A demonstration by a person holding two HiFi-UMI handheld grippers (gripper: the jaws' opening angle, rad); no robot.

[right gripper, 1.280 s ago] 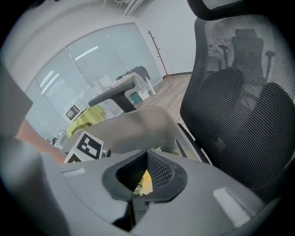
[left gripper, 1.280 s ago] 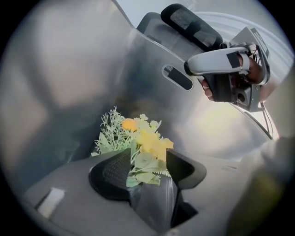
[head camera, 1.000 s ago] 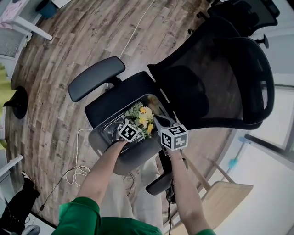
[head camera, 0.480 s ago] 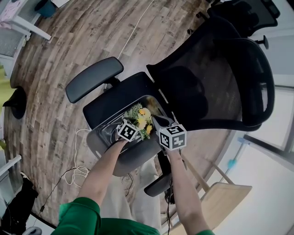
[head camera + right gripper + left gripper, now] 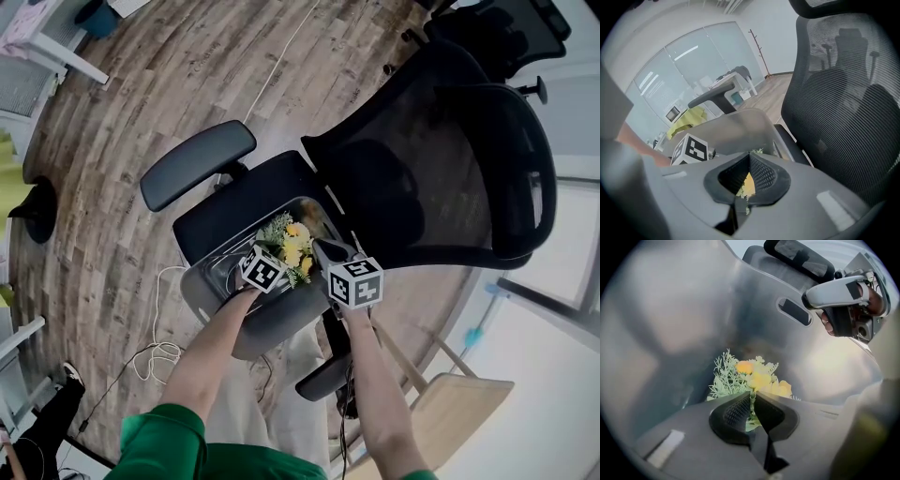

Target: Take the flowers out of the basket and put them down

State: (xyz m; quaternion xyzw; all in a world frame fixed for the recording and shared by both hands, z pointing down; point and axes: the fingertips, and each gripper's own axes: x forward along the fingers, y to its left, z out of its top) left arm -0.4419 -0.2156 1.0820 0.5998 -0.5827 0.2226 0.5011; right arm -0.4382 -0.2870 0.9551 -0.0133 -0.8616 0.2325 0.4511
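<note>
- As looked down on in the head view, shows a grey basket (image 5: 208, 281) on the seat of a black mesh chair (image 5: 441, 159), middle of frame, over a wood-plank floor (image 5: 141, 84).
- Finds the flowers (image 5: 287, 244), yellow blooms among pale green sprigs, inside the basket at its upper right end.
- Puts the left tongs (image 5: 278, 258) in among the blooms from below. Puts the right tongs (image 5: 321, 249) at the basket's right rim, just beside the flowers.
- Left gripper view: catches the left tongs (image 5: 752, 401) at lower centre, jaws just now closing in, clamped on a thin green stem of the flowers (image 5: 757, 378). Blooms just above the tips, against the basket's grey inner wall (image 5: 693, 319).
- Same view, upper right: picks out the pale body of the right tongs at the basket's rim.
- Right gripper view: shows the right tongs (image 5: 750, 157) at lower centre, tips meeting, closed. Yellow petal and green sprig visible through the gap below the tips. Cannot tell whether the rim is pinched between the pads.
- Beyond the tips, takes in the basket's wall, the left tongs' marker cube (image 5: 693, 149) at left, and the chair's mesh back across the right of frame.
</note>
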